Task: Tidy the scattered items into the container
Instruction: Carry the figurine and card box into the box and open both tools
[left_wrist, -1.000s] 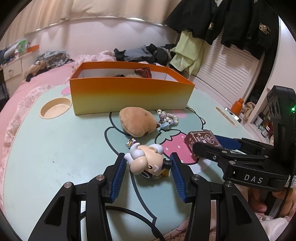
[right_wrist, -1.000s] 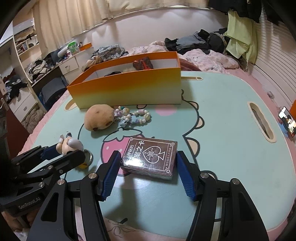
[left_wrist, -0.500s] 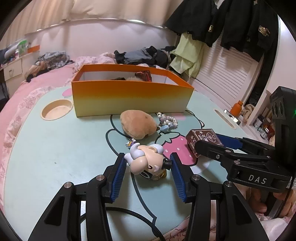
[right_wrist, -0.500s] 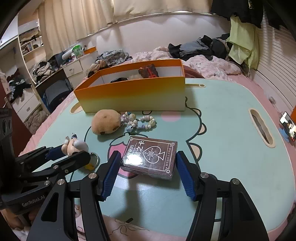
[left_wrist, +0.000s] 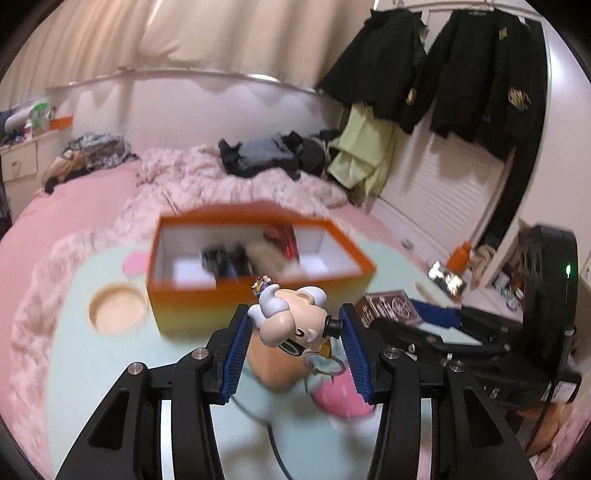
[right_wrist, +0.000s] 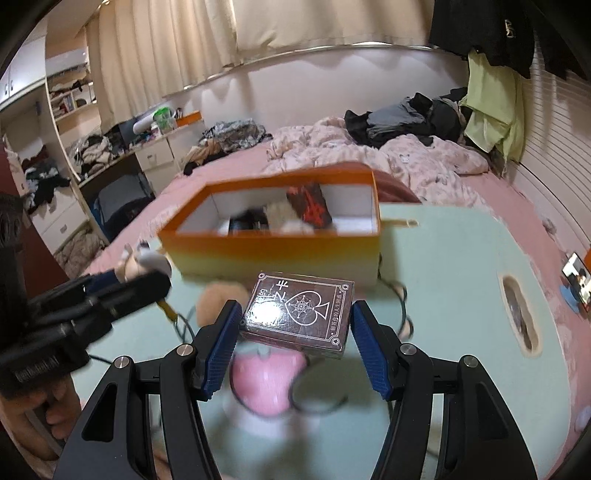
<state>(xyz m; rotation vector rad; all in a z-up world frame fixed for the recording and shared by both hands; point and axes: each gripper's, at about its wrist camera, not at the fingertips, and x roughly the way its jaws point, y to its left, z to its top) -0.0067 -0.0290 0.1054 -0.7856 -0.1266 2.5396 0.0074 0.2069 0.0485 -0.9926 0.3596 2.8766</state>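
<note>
My left gripper is shut on a small cartoon figure keychain, lifted off the mint-green table, its ring dangling below. My right gripper is shut on a dark brown card box, also held in the air. The orange box stands ahead, open on top, with several items inside; it shows in the right wrist view too as the orange box. A tan plush lies on the table under the figure. In the right wrist view the left gripper with the figure shows at left.
A round cup recess sits in the table left of the box. An oval handle slot is on the right side. A phone lies at the right edge. A pink bed with piled clothes lies behind the table.
Both grippers have risen with their objects off the table, so the inside of the orange box is now seen from above. The tan plush and beads stayed on the table.
</note>
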